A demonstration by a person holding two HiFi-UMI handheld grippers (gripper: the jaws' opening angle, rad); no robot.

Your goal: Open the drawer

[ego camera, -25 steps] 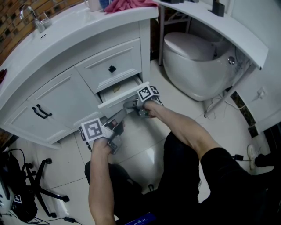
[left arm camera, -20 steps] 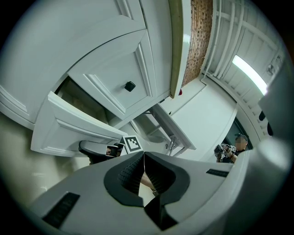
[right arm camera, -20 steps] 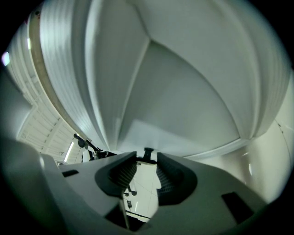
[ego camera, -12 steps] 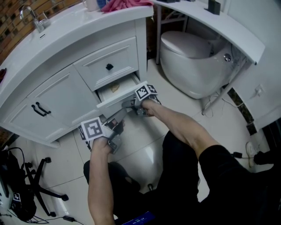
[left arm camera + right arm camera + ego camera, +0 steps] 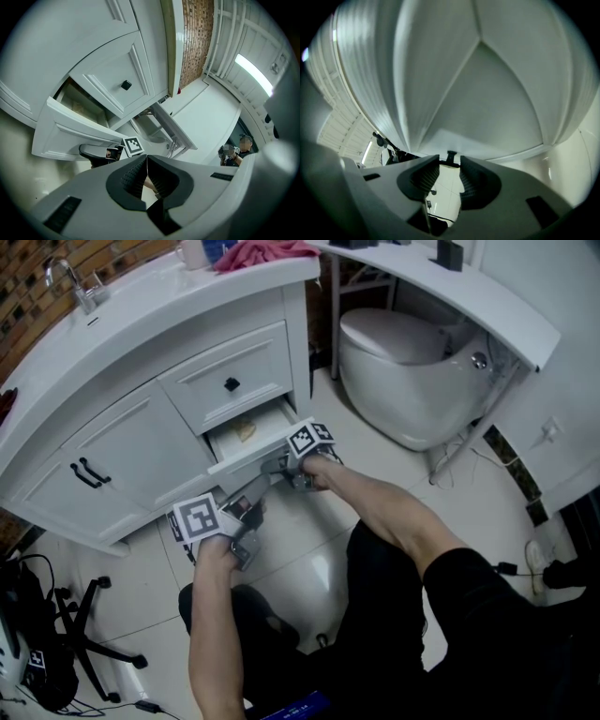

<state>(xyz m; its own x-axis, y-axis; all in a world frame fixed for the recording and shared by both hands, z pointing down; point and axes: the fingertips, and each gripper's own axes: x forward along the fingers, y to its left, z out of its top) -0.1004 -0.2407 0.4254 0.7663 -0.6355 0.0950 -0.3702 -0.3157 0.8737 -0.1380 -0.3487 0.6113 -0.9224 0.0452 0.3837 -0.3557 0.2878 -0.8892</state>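
Drawer (image 5: 246, 457) partly out at frame centre, right tool (image 5: 277, 465) narrow and clamped on its knob (image 5: 451, 157) to pull, left tool (image 5: 246, 510) closed empty, lower left, clear of the drawer's path.

You're in a bathroom — a white toilet (image 5: 412, 371) stands off to the right of your right gripper (image 5: 277, 466), a white vanity (image 5: 122, 442) with a faucet (image 5: 73, 279) on top rises ahead of it, a pink towel (image 5: 262, 252) lies up there, and glossy floor tiles (image 5: 309, 563) spread below.
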